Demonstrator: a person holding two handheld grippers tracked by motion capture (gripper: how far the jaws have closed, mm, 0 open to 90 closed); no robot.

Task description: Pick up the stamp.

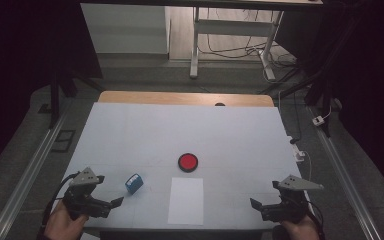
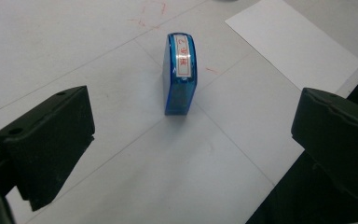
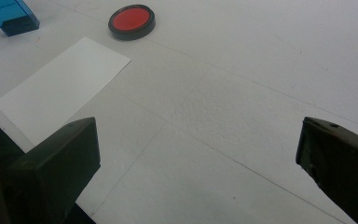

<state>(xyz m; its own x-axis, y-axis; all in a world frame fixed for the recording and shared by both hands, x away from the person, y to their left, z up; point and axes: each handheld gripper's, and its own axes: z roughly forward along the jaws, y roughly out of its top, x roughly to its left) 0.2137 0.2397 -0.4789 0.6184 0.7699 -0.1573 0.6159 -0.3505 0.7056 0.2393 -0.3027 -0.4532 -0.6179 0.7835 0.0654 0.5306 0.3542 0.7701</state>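
Observation:
A small blue translucent stamp (image 1: 133, 183) with a white label stands on the white table (image 1: 180, 125), left of a white sheet of paper (image 1: 186, 200). A round red ink pad (image 1: 187, 162) in a black rim lies just beyond the paper. My left gripper (image 1: 111, 205) is at the near left, open, with the stamp (image 2: 181, 74) a short way ahead of its wide-spread jaws (image 2: 191, 140). My right gripper (image 1: 258, 207) is at the near right, open and empty (image 3: 200, 163), facing the paper (image 3: 63, 88), the pad (image 3: 131, 21) and the stamp (image 3: 10, 16).
The table's far edge is a wooden strip (image 1: 185, 98). Metal rails (image 1: 27, 175) run along the floor on both sides. A white desk frame (image 1: 232, 30) and cables (image 1: 310, 120) lie beyond and to the right of the table.

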